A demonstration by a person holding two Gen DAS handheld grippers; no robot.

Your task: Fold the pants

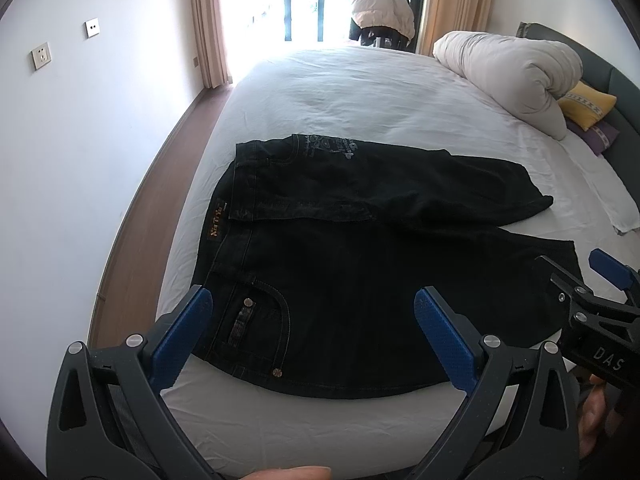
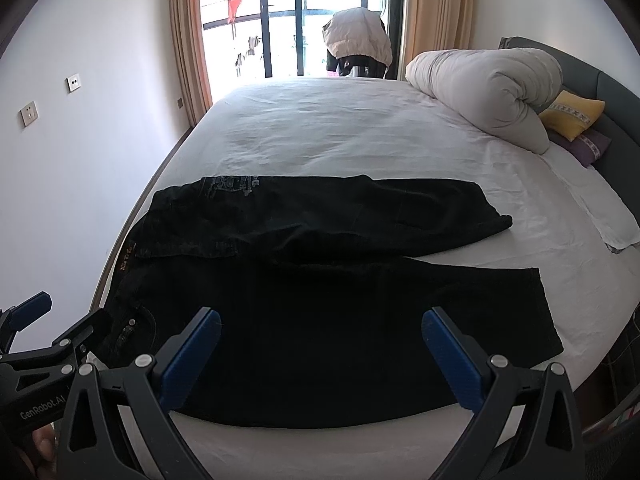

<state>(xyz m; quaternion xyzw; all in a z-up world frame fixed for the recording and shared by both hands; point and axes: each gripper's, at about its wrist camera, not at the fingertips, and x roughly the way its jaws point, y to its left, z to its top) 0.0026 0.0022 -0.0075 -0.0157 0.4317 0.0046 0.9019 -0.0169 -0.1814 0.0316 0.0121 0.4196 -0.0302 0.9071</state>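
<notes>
Left wrist view: left gripper (image 1: 314, 334) is spread wide, blue pads far apart, nothing between them, hovering above the waist/pocket end of the pants (image 1: 360, 280) w/o visible contact. Right gripper (image 1: 600, 280) shows at the frame's right edge, over the hem of the near leg; black body reads "DAS". A fingertip (image 1: 296, 473) sits at the bottom edge.

Right wrist view: right gripper (image 2: 320, 344) also wide open and empty, pads apart, above the near leg approx. mid-length; can't tell if it touches the cloth. Left gripper (image 2: 56, 320) pokes in from bottom left by the front pocket, body marked "GenRobot.AI".

Pants are dark denim, laid flat across the near part of the bed (image 1: 360, 92), waistband toward the wall side, legs running to the right and slightly splayed. Far leg lies partly over the near one at the crotch. Waistband carries a small leather patch (image 1: 215, 222) w/ orange lettering, too small to read. Pale printed graphic (image 1: 332, 146) near the far hip, text illegible.

Rolled duvet (image 1: 512, 76) and yellow cushion (image 1: 588, 104) sit at the headboard end, well apart from the pants.
</notes>
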